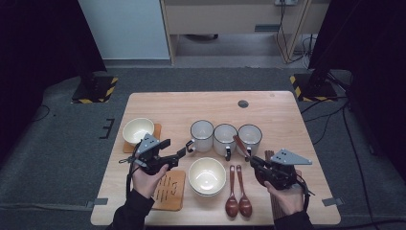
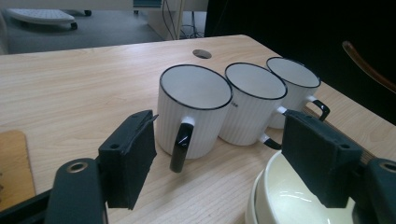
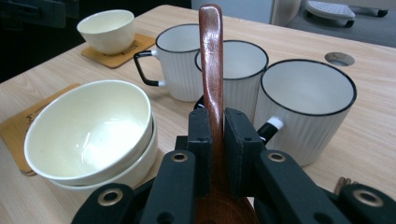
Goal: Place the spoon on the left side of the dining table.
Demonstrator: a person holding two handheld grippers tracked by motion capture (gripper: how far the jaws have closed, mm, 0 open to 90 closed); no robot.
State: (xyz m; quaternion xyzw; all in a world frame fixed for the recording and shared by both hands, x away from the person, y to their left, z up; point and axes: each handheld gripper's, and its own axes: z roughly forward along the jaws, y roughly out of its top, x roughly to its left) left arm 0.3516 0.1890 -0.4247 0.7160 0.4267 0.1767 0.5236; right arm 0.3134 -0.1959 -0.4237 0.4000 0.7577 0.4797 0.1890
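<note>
Wooden spoon [image 3: 211, 60] — pinched by right fingers [image 3: 201, 135] | left fingers [image 2: 133, 149] spread | mugs [image 2: 195, 109] empty

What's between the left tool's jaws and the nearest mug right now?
Nothing but bare table. In the left gripper view the open left tool points at the nearest mug, its black handle facing the jaws, untouched. The stacked bowls sit beside the right jaw.

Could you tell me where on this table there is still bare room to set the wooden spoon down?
The far strip of the table between the three mugs and the round hole is bare, as is the right edge beyond the right claw. It is crowded in front, around the stacked bowls and the two spoons.
</note>
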